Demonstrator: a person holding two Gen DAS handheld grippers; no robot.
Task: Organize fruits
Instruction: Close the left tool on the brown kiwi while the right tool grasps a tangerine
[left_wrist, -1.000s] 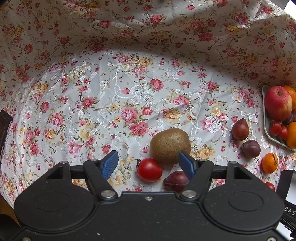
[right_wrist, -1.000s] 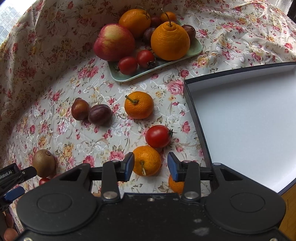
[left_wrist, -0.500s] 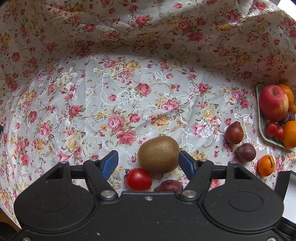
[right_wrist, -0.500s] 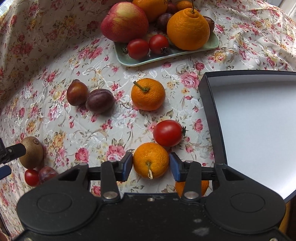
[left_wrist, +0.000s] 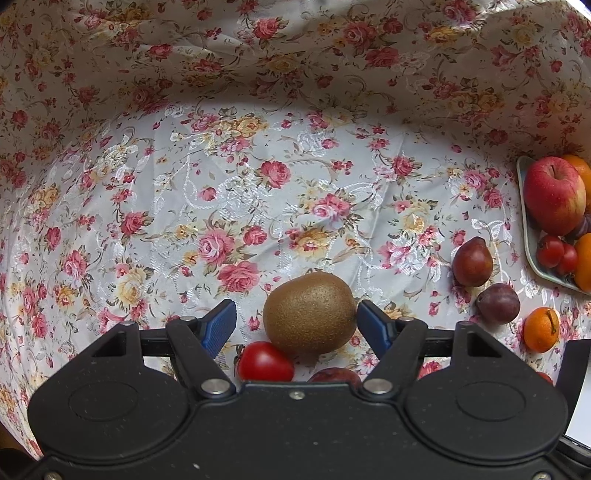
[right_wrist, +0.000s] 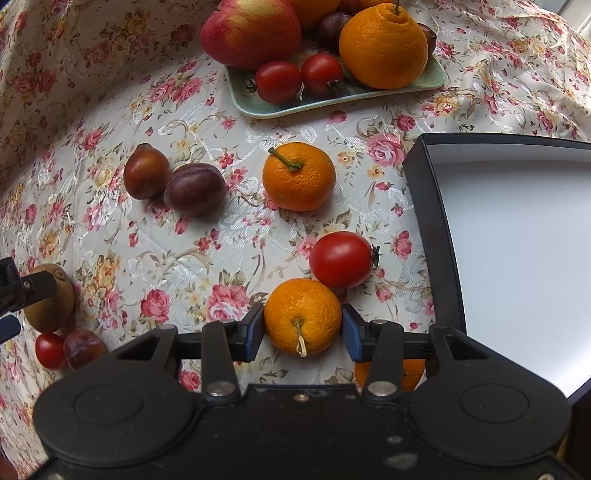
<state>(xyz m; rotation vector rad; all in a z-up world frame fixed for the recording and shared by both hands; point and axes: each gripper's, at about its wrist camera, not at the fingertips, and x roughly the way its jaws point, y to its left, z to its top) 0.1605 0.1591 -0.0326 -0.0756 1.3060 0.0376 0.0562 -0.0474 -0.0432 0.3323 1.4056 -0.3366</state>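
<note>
A brown kiwi (left_wrist: 310, 312) lies on the flowered cloth between the blue pads of my left gripper (left_wrist: 295, 323). It sits close against the right pad (left_wrist: 371, 325), with a gap to the left pad. A small mandarin (right_wrist: 303, 315) lies between the blue pads of my right gripper (right_wrist: 303, 326). Those jaws are opening, and the pads stand just beside the mandarin's sides without squeezing it. A cherry tomato (left_wrist: 264, 362) and a plum (left_wrist: 334, 374) lie right behind the kiwi, partly hidden by the left gripper's body.
A green plate (right_wrist: 332, 99) at the back holds an apple (right_wrist: 251, 31), a big orange (right_wrist: 384, 44) and tomatoes. Loose on the cloth are two plums (right_wrist: 195, 188), a stemmed mandarin (right_wrist: 299, 176) and a tomato (right_wrist: 340, 258). A dark box with a white inside (right_wrist: 517, 258) lies right.
The left gripper came down and forward, so the kiwi now sits between its pads. The right gripper sank over the mandarin and its jaws spread wider around it.
</note>
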